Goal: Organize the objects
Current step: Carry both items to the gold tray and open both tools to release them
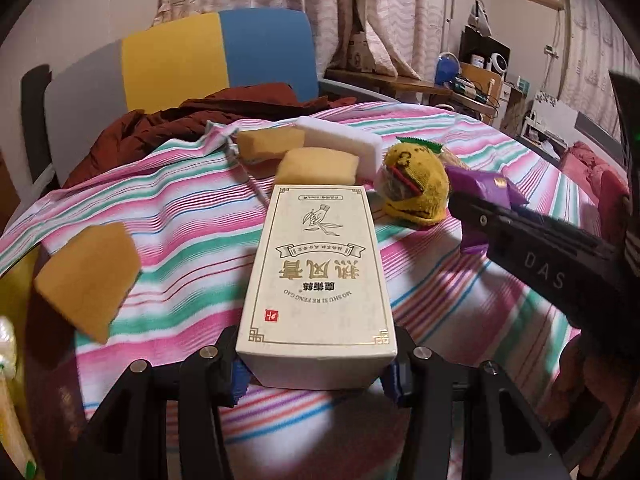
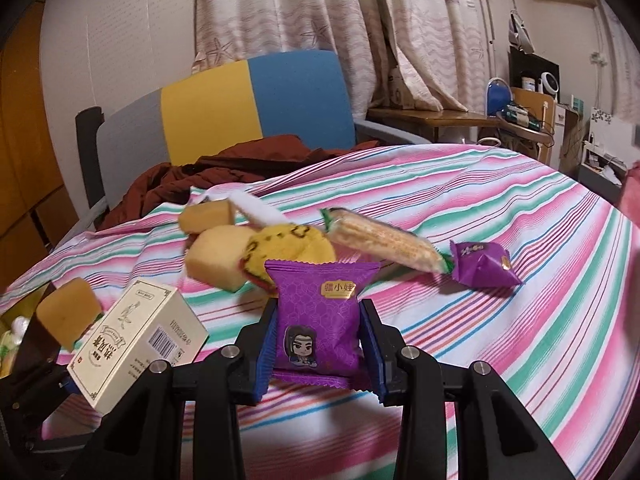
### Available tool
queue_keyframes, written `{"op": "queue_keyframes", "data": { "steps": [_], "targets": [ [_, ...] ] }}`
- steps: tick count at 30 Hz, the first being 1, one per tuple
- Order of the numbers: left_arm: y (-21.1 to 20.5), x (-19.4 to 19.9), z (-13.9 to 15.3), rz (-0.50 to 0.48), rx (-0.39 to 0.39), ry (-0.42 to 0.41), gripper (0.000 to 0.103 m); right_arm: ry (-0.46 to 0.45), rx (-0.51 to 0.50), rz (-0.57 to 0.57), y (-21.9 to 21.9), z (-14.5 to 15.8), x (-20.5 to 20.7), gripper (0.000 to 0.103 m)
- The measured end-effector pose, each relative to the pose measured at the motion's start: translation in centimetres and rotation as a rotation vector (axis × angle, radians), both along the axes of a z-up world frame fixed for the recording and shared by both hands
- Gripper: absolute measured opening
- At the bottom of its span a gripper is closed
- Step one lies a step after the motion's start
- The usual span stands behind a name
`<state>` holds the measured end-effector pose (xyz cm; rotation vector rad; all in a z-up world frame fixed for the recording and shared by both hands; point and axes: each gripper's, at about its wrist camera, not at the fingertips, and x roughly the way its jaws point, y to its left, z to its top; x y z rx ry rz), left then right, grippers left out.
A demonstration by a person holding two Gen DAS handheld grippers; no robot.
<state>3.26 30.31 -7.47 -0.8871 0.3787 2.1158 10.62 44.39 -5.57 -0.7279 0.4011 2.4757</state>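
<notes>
Left gripper [image 1: 316, 364] clamps cream carton [image 1: 318, 276]; right gripper [image 2: 320, 354] clamps purple snack packet [image 2: 322, 312]. Frame centre: sponges [image 2: 218, 260], wafer bar [image 2: 386, 246], second purple packet [image 2: 484, 266] unsorted on striped cloth [image 2: 520, 280]. Task barely underway.

1. The box [image 1: 316, 276] is matt cream cardboard with shiny gold print.
2. The purple packet [image 2: 322, 316] is glossy plastic film with crimped edges.
3. The striped cloth [image 1: 192, 220] over the bench is soft woven fabric, lightly wrinkled.
4. The sponges [image 1: 86, 276] look porous and matt.
5. The yellow sock [image 1: 416, 184] is fuzzy knit.
6. The left gripper [image 1: 316, 380] has matt black plastic arms, ribbed blue pads on its jaws and bright metal screw heads.
</notes>
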Motion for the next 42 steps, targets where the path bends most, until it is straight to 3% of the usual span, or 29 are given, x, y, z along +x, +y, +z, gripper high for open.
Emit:
{"op": "queue_keyframes", "data": {
  "steps": [7, 15, 21, 30, 42],
  "targets": [
    [-3.3, 1.9, 3.6, -0.021, 0.079, 0.080, 0.051, -0.004, -0.061, 0.055, -2.3, 0.2, 0.5, 0.039],
    [-9.0, 1.3, 5.9, 0.069, 0.165, 0.016, 0.051, 0.017, -0.070, 0.201, -6.8, 2.3, -0.7, 0.039],
    [-14.3, 0.7, 7.4, 0.166, 0.204, 0.018, 0.051, 0.035, -0.073, 0.349, -11.1, 4.0, -2.1, 0.039],
    [-21.8, -1.1, 6.2, 0.332, 0.210, -0.067, 0.051, 0.013, -0.083, 0.593, -18.3, 5.3, -4.2, 0.039],
    [-31.3, -2.9, 1.8, 0.523, 0.178, -0.272, 0.051, -0.109, -0.105, 0.830, -25.9, 4.4, -6.7, 0.040]
  ]
}}
